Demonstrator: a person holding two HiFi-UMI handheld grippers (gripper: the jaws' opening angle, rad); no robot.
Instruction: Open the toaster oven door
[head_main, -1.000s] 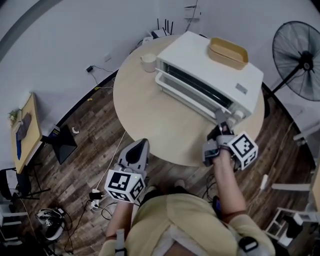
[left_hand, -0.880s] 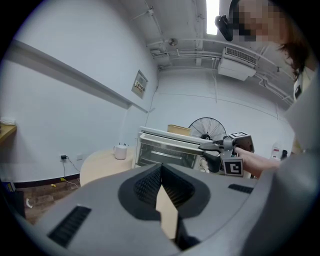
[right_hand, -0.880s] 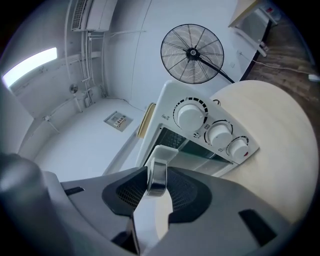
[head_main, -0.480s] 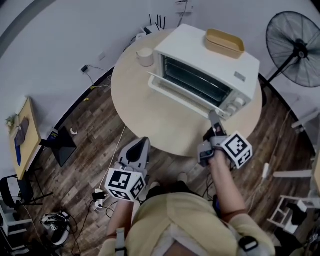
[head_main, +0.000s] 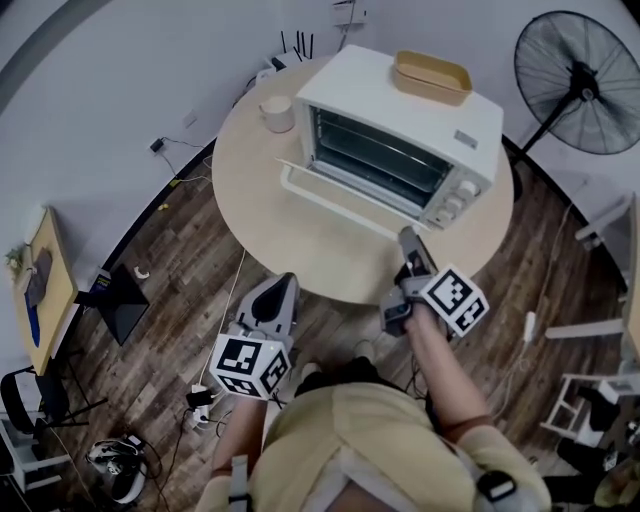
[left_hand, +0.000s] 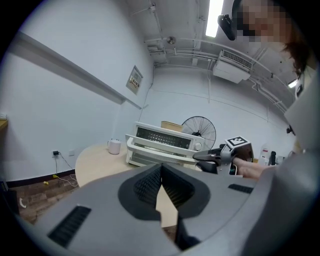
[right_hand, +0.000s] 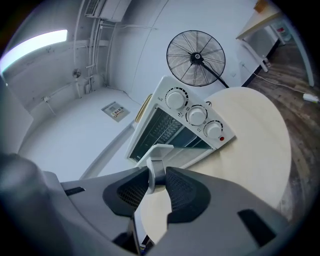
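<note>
The white toaster oven (head_main: 400, 100) stands on the round wooden table (head_main: 300, 250), its glass door (head_main: 330, 195) swung down and its racks showing. My right gripper (head_main: 407, 240) is at the right end of the door handle (right_hand: 156, 170). That end lies between the pads, which are closing on it. The three knobs of the oven (right_hand: 195, 115) show just beyond. My left gripper (head_main: 275, 295) hangs off the table's near edge, low and left, shut with nothing in it. It looks toward the oven (left_hand: 162, 142) from a distance.
A white mug (head_main: 276, 113) stands left of the oven. A tan tray (head_main: 432, 77) rests on the oven's top. A floor fan (head_main: 575, 70) stands at the far right. Cables and a power strip (head_main: 195, 395) lie on the wood floor.
The oven door has swung down from nearly closed to open. My right gripper has come back toward me with the handle. The left gripper has stayed put.
</note>
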